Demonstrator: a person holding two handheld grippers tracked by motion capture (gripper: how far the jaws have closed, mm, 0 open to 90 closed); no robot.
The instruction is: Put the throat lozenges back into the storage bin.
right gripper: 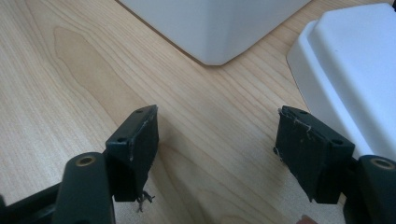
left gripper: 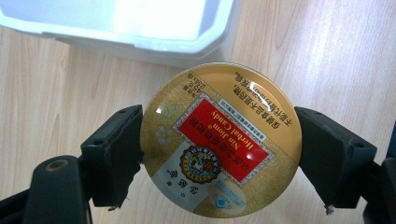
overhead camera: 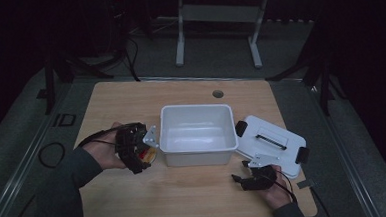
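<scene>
I am holding the round gold-and-red metal candy tin (left gripper: pixel 219 140) in the left hand-held gripper (overhead camera: pixel 139 152), its two black jaws clenching the tin's rim from opposite sides, printed lid facing the left gripper view's camera. The landmark is the white rectangular plastic tub (overhead camera: pixel 197 133) at the middle of the wooden bench (overhead camera: pixel 135 196). The tin is sitting just off the tub's left short wall, above the bench and close to rim level as far as I can judge.

The tub's open mouth is lying to the right of the tin, and its long axis is running left to right across the bench. The left gripper is much the nearer one to that wall. The coming move, as I judge it: lifting over the left rim and travelling rightward before letting go.

The right hand-held gripper (overhead camera: pixel 241 178) is hovering released, jaws wide apart with nothing between them, off the tub's front right corner, beside the white plastic lid with black clips (overhead camera: pixel 268 142), which is lying flat to the right of the tub.
</scene>
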